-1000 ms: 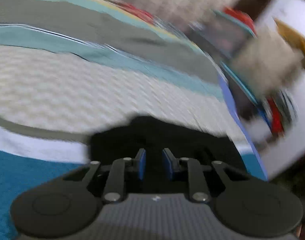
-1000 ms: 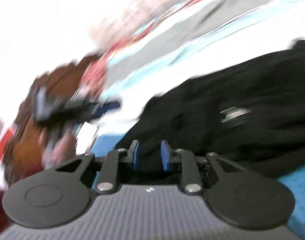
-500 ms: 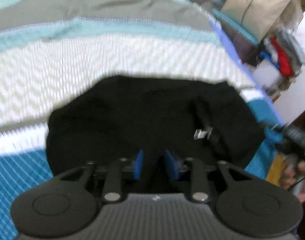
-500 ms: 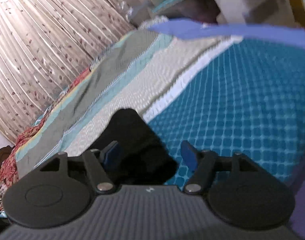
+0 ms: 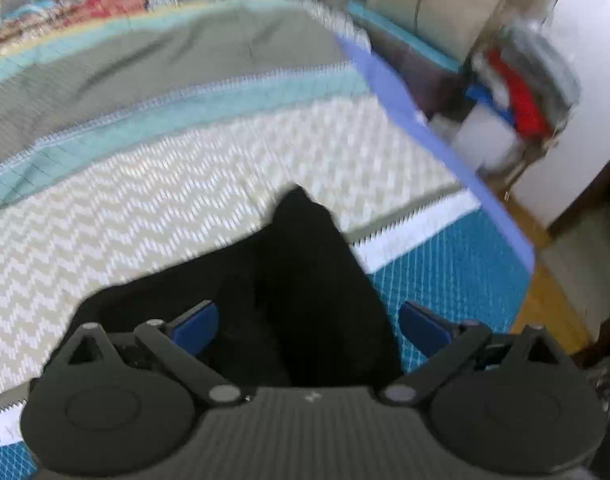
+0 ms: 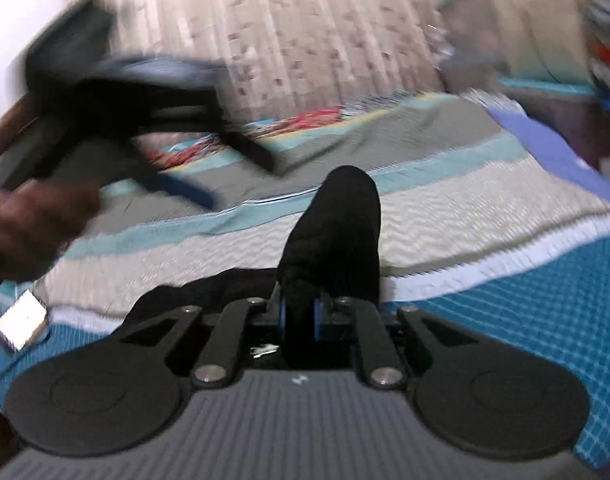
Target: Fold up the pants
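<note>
The black pants (image 5: 301, 280) lie bunched on a striped bedspread (image 5: 185, 184). My left gripper (image 5: 307, 326) is open, its blue pads wide apart on either side of the cloth, which rises in a fold between them. In the right wrist view my right gripper (image 6: 299, 316) is shut on a raised fold of the black pants (image 6: 337, 232) that stands up in front of it. The left gripper and the hand that holds it show blurred at the upper left of that view (image 6: 117, 108).
The bedspread's blue edge (image 5: 425, 128) runs down the right side, with wooden floor (image 5: 545, 304) beyond it. A stack of clothes and boxes (image 5: 521, 92) stands past the bed. A patterned curtain (image 6: 305, 32) hangs behind. A small shiny object (image 6: 21, 320) lies at the left.
My left gripper has opened wide over the pants. My right gripper has shut on a fold of the pants and now holds it up. Both views have swung.
</note>
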Available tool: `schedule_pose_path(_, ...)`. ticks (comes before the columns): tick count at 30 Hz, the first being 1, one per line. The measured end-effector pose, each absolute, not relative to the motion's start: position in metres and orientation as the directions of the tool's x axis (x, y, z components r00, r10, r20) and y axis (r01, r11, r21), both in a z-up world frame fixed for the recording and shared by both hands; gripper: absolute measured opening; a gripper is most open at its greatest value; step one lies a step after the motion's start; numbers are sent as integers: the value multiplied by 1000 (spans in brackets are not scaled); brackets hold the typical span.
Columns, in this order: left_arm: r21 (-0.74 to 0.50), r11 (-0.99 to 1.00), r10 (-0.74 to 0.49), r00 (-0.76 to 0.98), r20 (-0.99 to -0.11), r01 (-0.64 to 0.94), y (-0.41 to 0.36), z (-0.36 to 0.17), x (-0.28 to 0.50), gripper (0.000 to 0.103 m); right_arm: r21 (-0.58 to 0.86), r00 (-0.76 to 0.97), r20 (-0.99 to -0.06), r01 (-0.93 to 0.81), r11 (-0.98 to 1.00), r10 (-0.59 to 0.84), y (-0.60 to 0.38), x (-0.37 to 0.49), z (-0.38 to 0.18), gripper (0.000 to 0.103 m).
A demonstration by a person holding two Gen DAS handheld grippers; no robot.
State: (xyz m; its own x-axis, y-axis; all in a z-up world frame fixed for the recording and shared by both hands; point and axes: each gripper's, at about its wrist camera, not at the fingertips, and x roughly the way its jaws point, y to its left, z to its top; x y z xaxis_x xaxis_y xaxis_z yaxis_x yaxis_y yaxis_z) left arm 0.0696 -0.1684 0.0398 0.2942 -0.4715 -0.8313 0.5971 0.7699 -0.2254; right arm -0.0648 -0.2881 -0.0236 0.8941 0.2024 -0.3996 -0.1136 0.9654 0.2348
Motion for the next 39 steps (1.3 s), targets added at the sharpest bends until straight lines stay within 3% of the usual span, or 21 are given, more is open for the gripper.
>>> schedule_pose_path(2, -189, 801, -400, 274, -874, 568, -176, 23, 76, 98, 227, 892, -399, -128, 966, 212, -283, -65, -21, 14)
schedule_pose_path(3, -182, 815, -381, 272, -884, 551, -175, 16, 79, 82, 231, 890, -398, -136, 963, 222, -282, -65, -20, 14)
schedule_pose_path(4, -196, 816, -385, 257, -887, 544, -173, 10, 81, 51, 235, 888, -398, -143, 961, 229, -282, -63, -20, 14)
schedule_pose_path(5, -235, 811, -403, 220, -889, 535, -169, 5, 85, 35, 238, 885, -399, -150, 960, 238, -282, -64, -21, 14)
schedule_pose_path(6, -252, 817, -406, 207, -890, 518, -165, 2, 86, 24, 239, 883, -401, -157, 958, 245, -278, -62, -21, 14)
schedule_pose_path(8, -256, 821, -416, 228, -880, 510, -154, 3, 85, 20, 247, 880, -401, -164, 955, 254, -276, -63, -26, 15)
schedule_pose_path(10, -245, 817, -425, 257, -868, 523, -143, 11, 78, 20, 258, 879, -399, -166, 952, 261, -276, -63, -30, 23)
schedule_pose_path(12, -255, 806, -450, 274, -850, 534, -132, 22, 74, 20, 227, 882, -406, -155, 961, 239, -271, -65, -33, 43)
schedule_pose_path(14, -273, 804, -470, 283, -836, 529, -122, 31, 71, 20, 213, 865, -423, -194, 958, 269, -263, -64, -35, 35)
schedule_pose_path(15, -283, 803, -479, 284, -831, 525, -115, 36, 71, 20, 211, 856, -427, -218, 953, 290, -257, -62, -35, 17)
schedule_pose_path(16, -290, 803, -486, 291, -824, 521, -106, 39, 70, 20, 205, 851, -424, -242, 948, 309, -247, -62, -31, 15)
schedule_pose_path(21, -329, 803, -532, 347, -773, 497, -48, 52, 65, 20, 168, 816, -382, -400, 901, 433, -204, -62, -5, 14)
schedule_pose_path(26, -329, 843, -496, 380, -781, 425, 11, 33, 63, 20, 194, 711, -449, -513, 836, 540, -153, -45, -6, 14)
schedule_pose_path(32, -360, 887, -447, 347, -825, 288, 62, -30, 71, 22, 231, 560, -574, -589, 774, 597, -100, -27, -35, 14)
schedule_pose_path(34, -373, 890, -446, 339, -828, 260, 69, -51, 71, 30, 247, 508, -616, -601, 760, 602, -91, -20, -49, 18)
schedule_pose_path(36, -370, 896, -438, 356, -825, 246, 73, -63, 71, 48, 299, 456, -652, -579, 758, 606, -92, -12, -61, 24)
schedule_pose_path(37, -346, 908, -414, 378, -828, 236, 73, -64, 69, 64, 338, 434, -648, -572, 747, 626, -97, -11, -60, 32)
schedule_pose_path(38, -331, 913, -402, 395, -826, 238, 75, -63, 67, 71, 376, 412, -635, -574, 727, 653, -102, -10, -56, 45)
schedule_pose_path(39, -326, 913, -402, 410, -819, 245, 77, -61, 65, 72, 422, 382, -611, -583, 694, 693, -110, -12, -50, 51)
